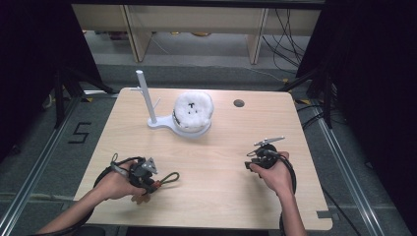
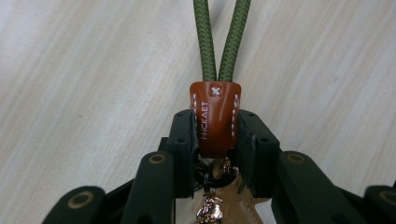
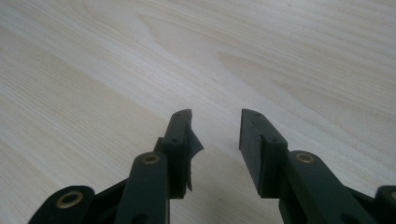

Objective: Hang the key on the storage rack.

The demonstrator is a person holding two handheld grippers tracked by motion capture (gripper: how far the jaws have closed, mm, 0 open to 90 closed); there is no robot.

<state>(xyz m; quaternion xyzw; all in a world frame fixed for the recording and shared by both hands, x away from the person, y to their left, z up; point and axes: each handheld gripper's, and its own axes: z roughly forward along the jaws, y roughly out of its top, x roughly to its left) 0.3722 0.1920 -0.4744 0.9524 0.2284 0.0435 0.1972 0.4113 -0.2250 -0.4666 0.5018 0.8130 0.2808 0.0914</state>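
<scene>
A keychain lies on the wooden table [image 1: 221, 187]: a green cord loop [image 2: 219, 42] joined by a brown leather tab [image 2: 215, 116], with metal rings behind it. My left gripper [image 2: 215, 128] is shut on that tab, both pads pressing its sides. In the high view the left gripper [image 1: 147, 179] sits near the front left of the table, and the cord loop [image 1: 169, 178] lies to its right. My right gripper [image 3: 215, 116] is open over bare wood with nothing between its fingers. It [image 1: 253, 162] is held at the front right.
A white stand [image 1: 160, 123] with an upright post and side pegs is at the back middle. A fluffy white round object [image 1: 193, 110] rests on its base. A small round hole [image 1: 239, 103] is in the tabletop at the back right.
</scene>
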